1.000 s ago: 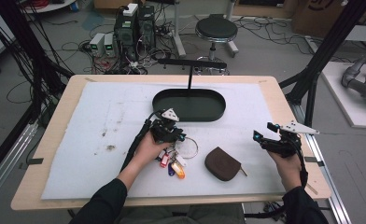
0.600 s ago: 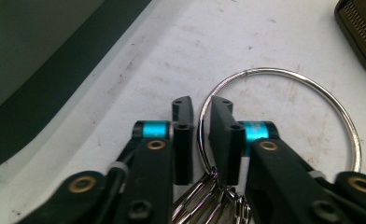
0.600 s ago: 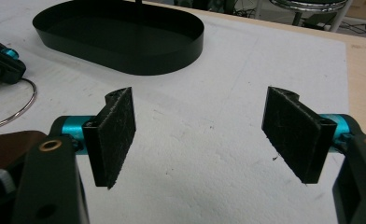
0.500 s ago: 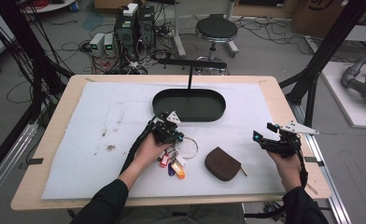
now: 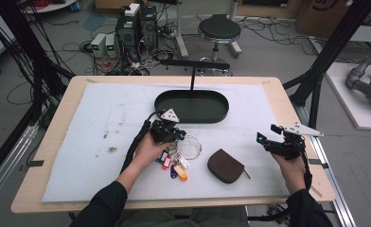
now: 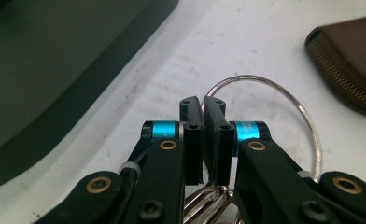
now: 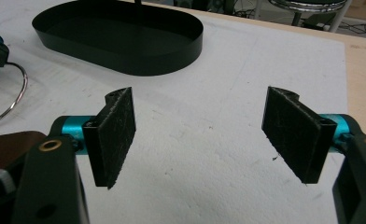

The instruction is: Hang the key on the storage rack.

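A large wire key ring (image 5: 189, 146) lies on the white mat, with several coloured key tags (image 5: 175, 166) bunched at its near side. My left gripper (image 5: 176, 137) is at the ring's left edge. In the left gripper view the jaws (image 6: 203, 105) stand pressed together with the key ring's (image 6: 284, 88) wire pinched between them. A brown zip pouch (image 5: 226, 165) lies to the right of the ring. My right gripper (image 5: 261, 139) hovers over the mat's right part, apart from the pouch. Its jaws (image 7: 202, 135) are wide open with nothing between them.
A black oval tray (image 5: 221, 111) with an upright post and crossbar stands at the middle back of the mat; its wall (image 7: 172, 58) is ahead of the right gripper. The brown pouch (image 6: 354, 60) lies just beyond the ring. The table's right edge is near the right hand.
My left gripper has tipped down a little onto the left edge of the key ring. The right hand and gripper have kept still.
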